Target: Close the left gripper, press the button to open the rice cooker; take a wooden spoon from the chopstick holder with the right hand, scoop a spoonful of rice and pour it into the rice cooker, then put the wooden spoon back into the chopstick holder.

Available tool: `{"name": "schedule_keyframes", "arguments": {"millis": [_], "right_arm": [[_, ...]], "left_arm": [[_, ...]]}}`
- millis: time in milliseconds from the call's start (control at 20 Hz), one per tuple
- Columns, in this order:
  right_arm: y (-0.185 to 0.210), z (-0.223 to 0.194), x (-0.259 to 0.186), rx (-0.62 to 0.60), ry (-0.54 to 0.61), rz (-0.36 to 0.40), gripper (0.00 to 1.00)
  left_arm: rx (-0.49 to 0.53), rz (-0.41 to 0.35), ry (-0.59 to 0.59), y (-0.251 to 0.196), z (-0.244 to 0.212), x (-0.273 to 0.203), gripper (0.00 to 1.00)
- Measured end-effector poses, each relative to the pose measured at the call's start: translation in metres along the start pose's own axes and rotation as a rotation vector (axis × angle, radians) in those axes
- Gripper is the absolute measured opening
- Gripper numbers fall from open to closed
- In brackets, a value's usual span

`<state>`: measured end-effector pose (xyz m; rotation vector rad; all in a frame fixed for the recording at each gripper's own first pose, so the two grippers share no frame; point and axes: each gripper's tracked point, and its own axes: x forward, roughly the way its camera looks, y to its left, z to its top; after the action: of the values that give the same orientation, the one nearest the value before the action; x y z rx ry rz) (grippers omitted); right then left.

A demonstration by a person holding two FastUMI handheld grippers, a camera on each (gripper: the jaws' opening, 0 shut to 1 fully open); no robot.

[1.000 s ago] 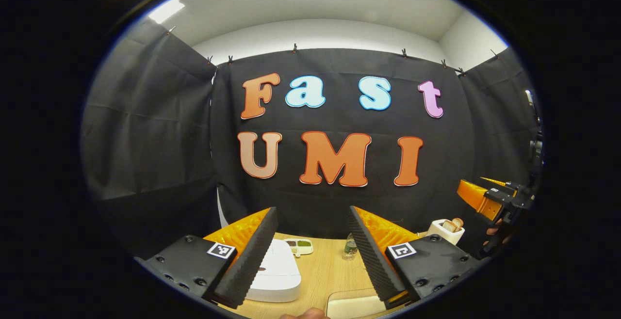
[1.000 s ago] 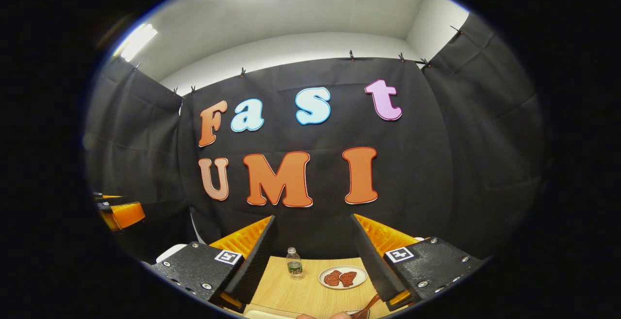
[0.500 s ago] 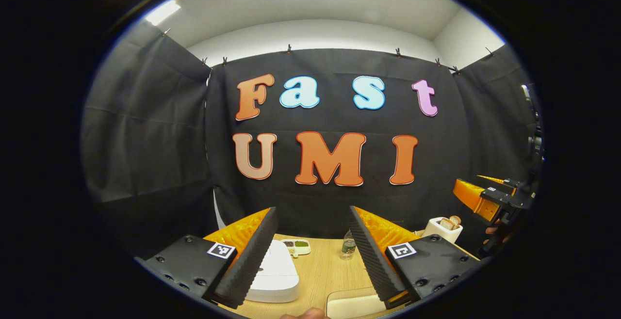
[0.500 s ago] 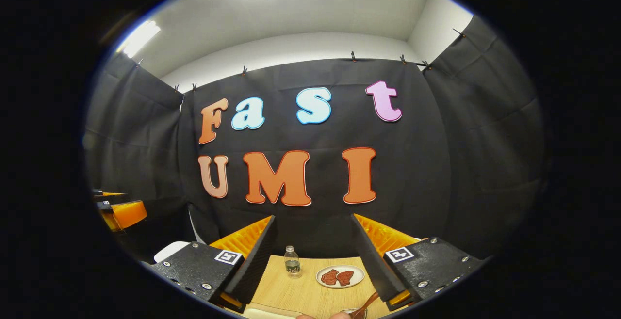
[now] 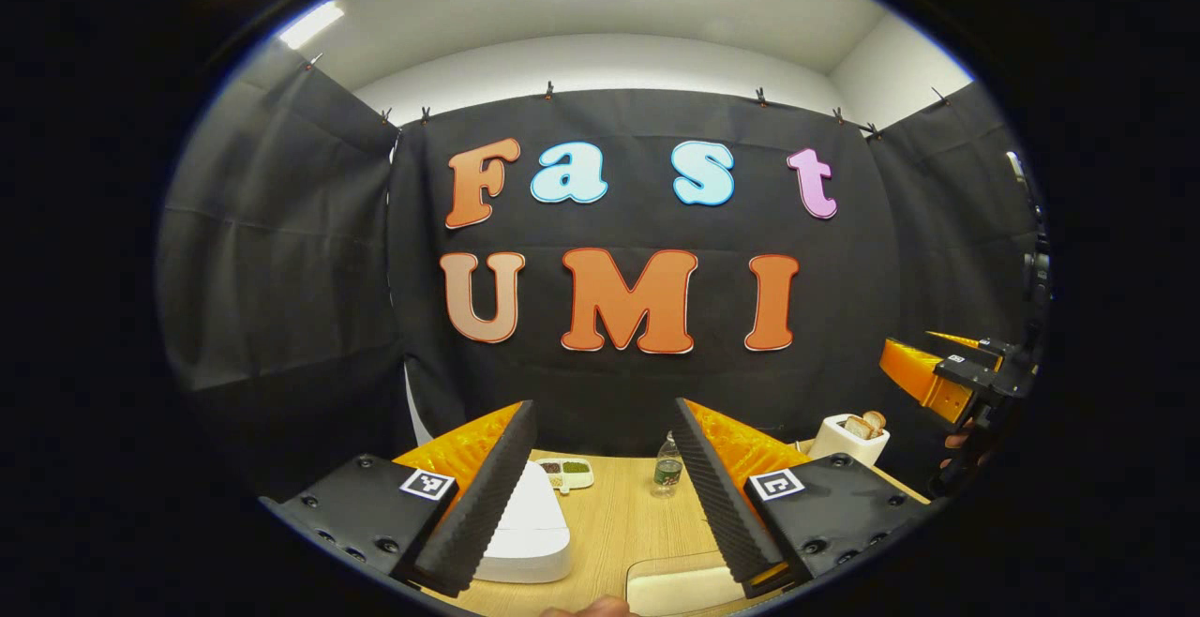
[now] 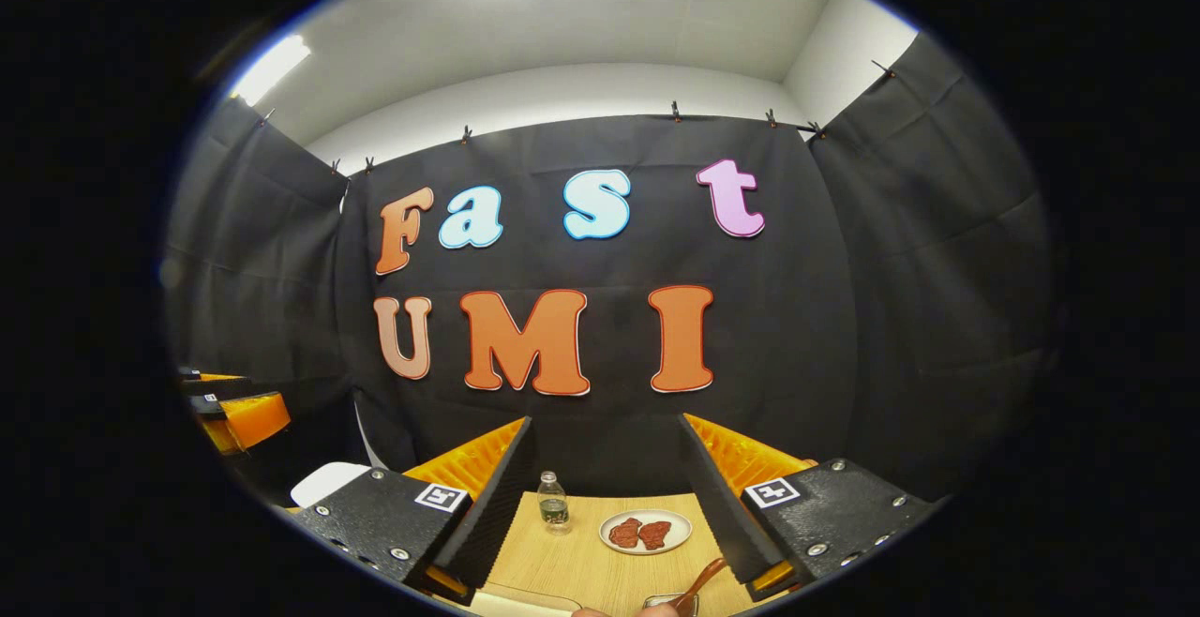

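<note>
Already both grippers hang high above the bench, level with the back wall, and nothing of the task looks begun. Taking the white cooker as the mark: in the left gripper view it sits low down, lid shut, partly behind the near finger of the left gripper, whose jaws stand wide apart and hold nothing. The task wants them closed before the button is pressed; if they go down open, I judge a finger could miss the button or land on the lid and shove the cooker along the bench.

Just behind the cooker lies a small divided dish; right of it stands a bottle, and nearer the camera a pale tray. Farther right again, well apart from the cooker, is a white holder with something pale sticking out; whether this is the chopstick holder I cannot tell.

In the right gripper view the right gripper is also gaping and empty, with the bottle and a plate beyond it. A brown spoon-like handle peeks up at the bottom edge. Coming down from this height, those jaws could clip it, or knock the bottle over.
</note>
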<state>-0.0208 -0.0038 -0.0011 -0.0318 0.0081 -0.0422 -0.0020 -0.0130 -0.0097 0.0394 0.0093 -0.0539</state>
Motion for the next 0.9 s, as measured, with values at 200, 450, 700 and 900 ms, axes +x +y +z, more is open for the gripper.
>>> {"name": "schedule_keyframes", "arguments": {"millis": [200, 450, 700, 900], "right_arm": [[-0.003, -0.006, 0.0, 0.015, 0.02, -0.006, 0.92], [-0.002, -0.006, 0.003, 0.014, 0.021, -0.011, 0.92], [0.0, -0.011, 0.007, -0.002, 0.027, -0.009, 0.92], [0.0, -0.016, 0.007, -0.015, 0.031, -0.016, 0.92]], "left_arm": [[-0.003, 0.018, 0.006, 0.008, -0.002, 0.001, 0.97], [-0.025, 0.076, 0.019, 0.034, -0.003, 0.003, 0.98], [0.032, 0.195, 0.087, 0.081, -0.019, 0.013, 0.58], [0.032, 0.278, 0.186, 0.112, -0.045, 0.027, 0.03]]}}
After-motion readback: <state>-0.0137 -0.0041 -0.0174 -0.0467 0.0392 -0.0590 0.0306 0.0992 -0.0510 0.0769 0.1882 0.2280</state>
